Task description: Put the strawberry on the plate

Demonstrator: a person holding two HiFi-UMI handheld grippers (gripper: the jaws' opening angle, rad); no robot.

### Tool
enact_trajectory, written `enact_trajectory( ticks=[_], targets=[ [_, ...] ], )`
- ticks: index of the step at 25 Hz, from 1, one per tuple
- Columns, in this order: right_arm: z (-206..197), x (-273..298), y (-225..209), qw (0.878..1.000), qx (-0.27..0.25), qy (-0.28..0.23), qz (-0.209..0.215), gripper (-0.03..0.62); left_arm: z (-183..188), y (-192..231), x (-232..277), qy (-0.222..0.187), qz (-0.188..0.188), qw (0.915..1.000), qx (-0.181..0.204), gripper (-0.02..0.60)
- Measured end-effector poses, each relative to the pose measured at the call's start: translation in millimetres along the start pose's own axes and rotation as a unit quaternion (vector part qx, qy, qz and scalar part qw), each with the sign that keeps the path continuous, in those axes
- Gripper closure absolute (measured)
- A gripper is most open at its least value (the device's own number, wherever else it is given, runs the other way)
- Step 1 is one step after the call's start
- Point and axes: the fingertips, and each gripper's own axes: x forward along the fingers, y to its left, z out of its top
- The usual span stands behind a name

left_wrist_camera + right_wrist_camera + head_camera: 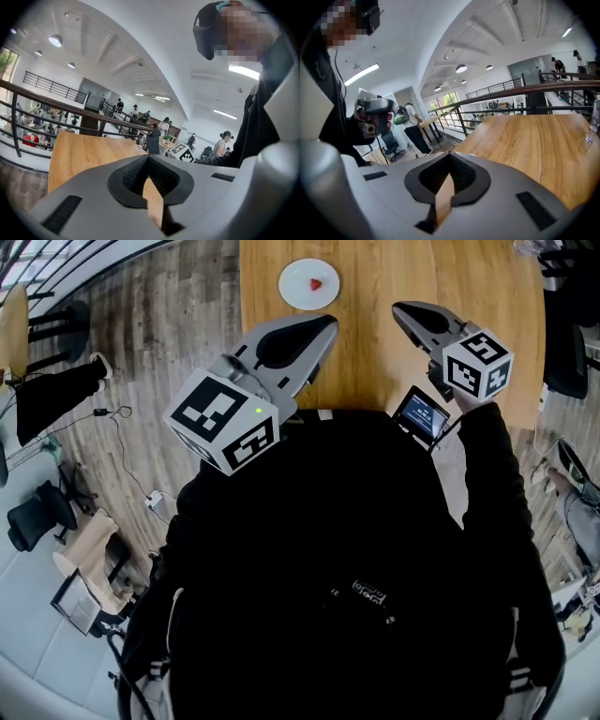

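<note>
1. strawberry [316, 283] lies on the white plate [291, 287], toward the counter's [394, 277] far left edge.
2. judged light, soft, easily bruised; if regrasped, pinch gently across the widest part.
3. left claw [325, 326] and right claw [397, 307] are both closed, empty, well apart from the plate.

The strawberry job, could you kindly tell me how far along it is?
Done: the strawberry lies on the white plate on the wooden table. In hand: nothing; the left gripper and right gripper are both shut and empty, held near the person, apart from the plate. Left: nothing that shows.
</note>
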Motion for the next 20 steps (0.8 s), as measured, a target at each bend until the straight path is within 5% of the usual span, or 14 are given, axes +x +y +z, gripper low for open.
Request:
enact_trajectory(
  ticks=[7,20],
  targets=[
    [52,-122,34,0.988,0.041,-0.143,0.051,0.576,9,-60,42,0.000,-0.040,0.9985,0.037,0.578],
    [76,-184,54,0.976,-0.003,-0.216,0.022,0.576,14,-104,79,0.016,-0.098,0.9911,0.088,0.578]
  ],
)
